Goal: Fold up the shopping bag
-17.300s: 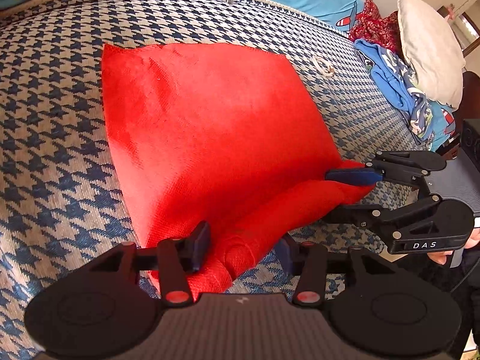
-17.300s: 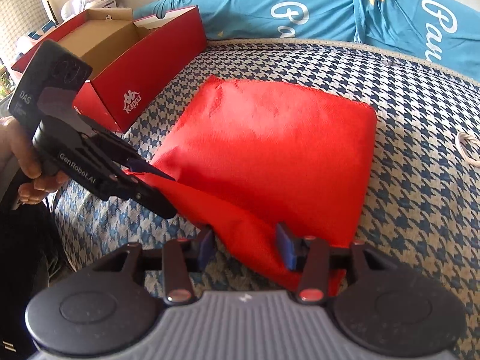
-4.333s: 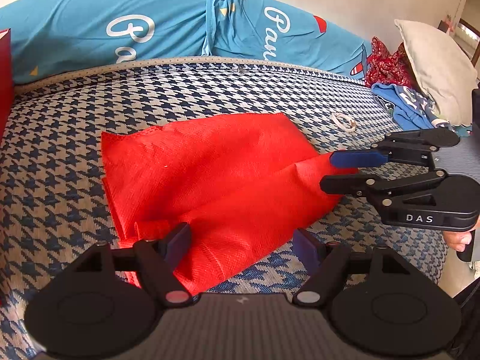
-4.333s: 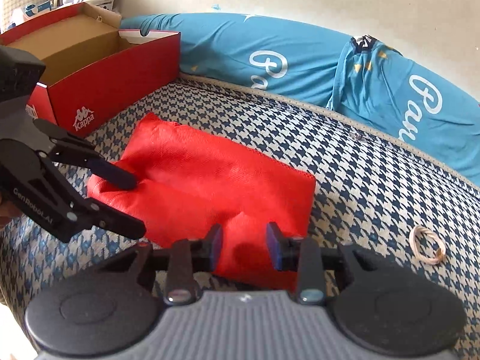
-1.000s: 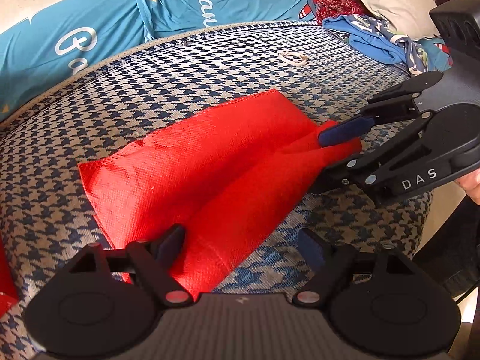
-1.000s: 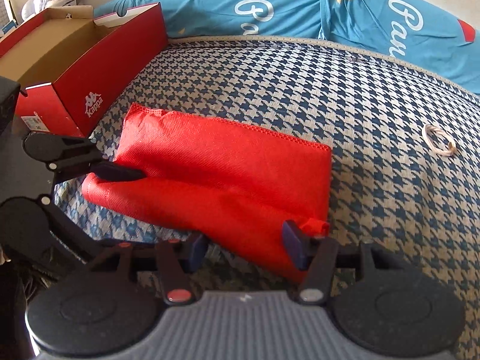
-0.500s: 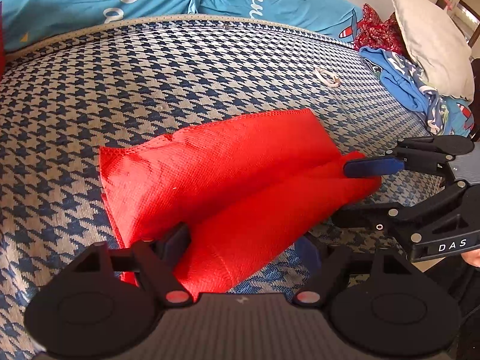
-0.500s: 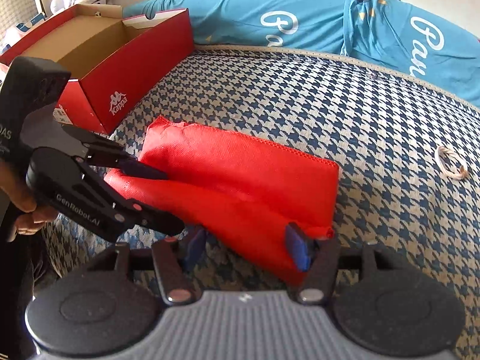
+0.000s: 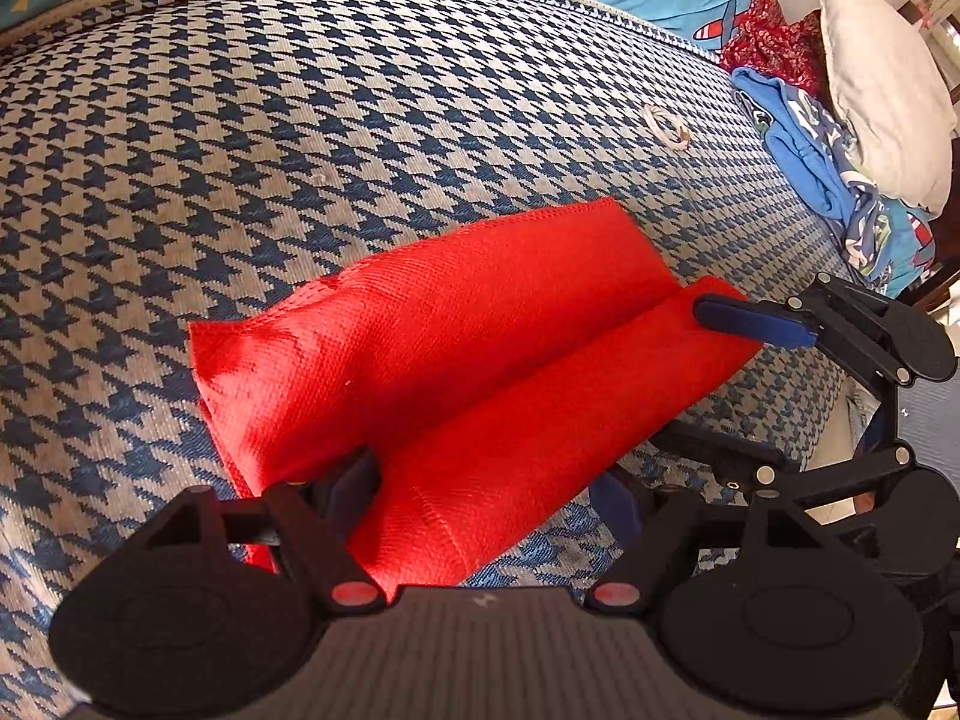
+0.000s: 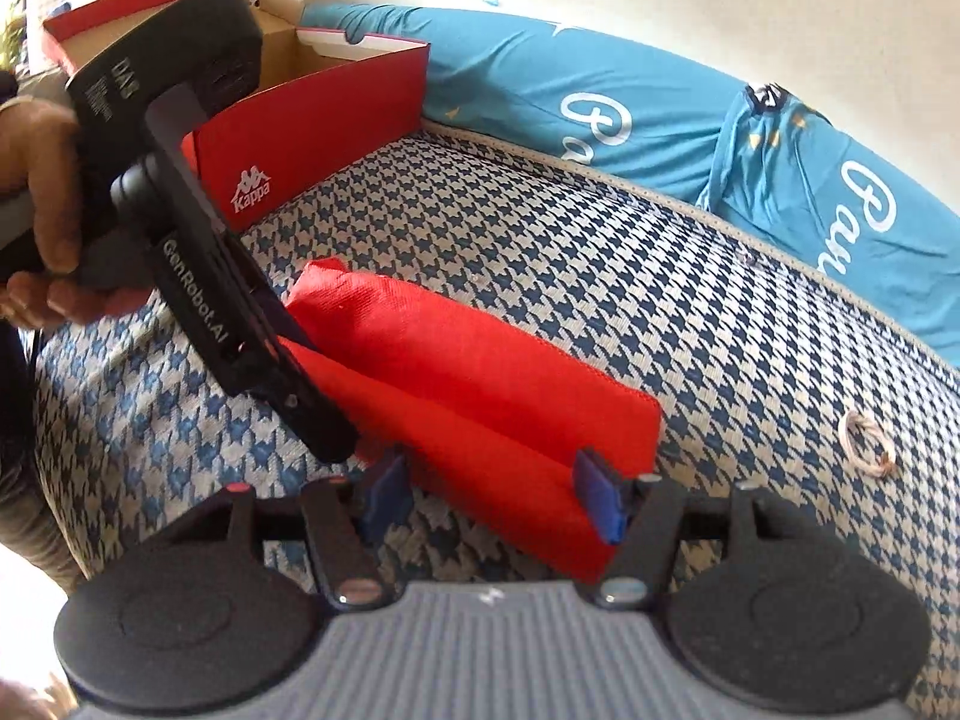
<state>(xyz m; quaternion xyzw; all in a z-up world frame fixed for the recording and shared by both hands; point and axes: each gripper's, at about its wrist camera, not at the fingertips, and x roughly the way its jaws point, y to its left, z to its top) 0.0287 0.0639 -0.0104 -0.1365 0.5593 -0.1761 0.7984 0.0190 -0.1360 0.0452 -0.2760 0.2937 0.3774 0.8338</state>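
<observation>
The red shopping bag [image 9: 456, 348] lies folded into a long strip on the houndstooth mattress [image 9: 300, 120], its near part turned up as a thick fold. My left gripper [image 9: 486, 492] is open, fingers either side of that fold's left end. At the other end my right gripper [image 9: 684, 372] has one blue pad on top of the fold and the other finger below it. In the right wrist view the bag [image 10: 480, 372] runs from my open right gripper [image 10: 492, 498] back to the left gripper [image 10: 318, 390], which a hand [image 10: 48, 210] holds.
An open red Kappa shoebox [image 10: 312, 138] stands at the mattress's far left corner. Blue pillows [image 10: 600, 108] line the back wall. A rubber band [image 10: 867, 435] lies to the right of the bag. Clothes [image 9: 810, 168] and a pale pillow [image 9: 882, 78] are heaped at the right edge.
Both grippers have dropped closer to the bag, and the left one now stands steeper. The near fold has rolled further toward the far edge, so the strip looks narrower. Both stay open.
</observation>
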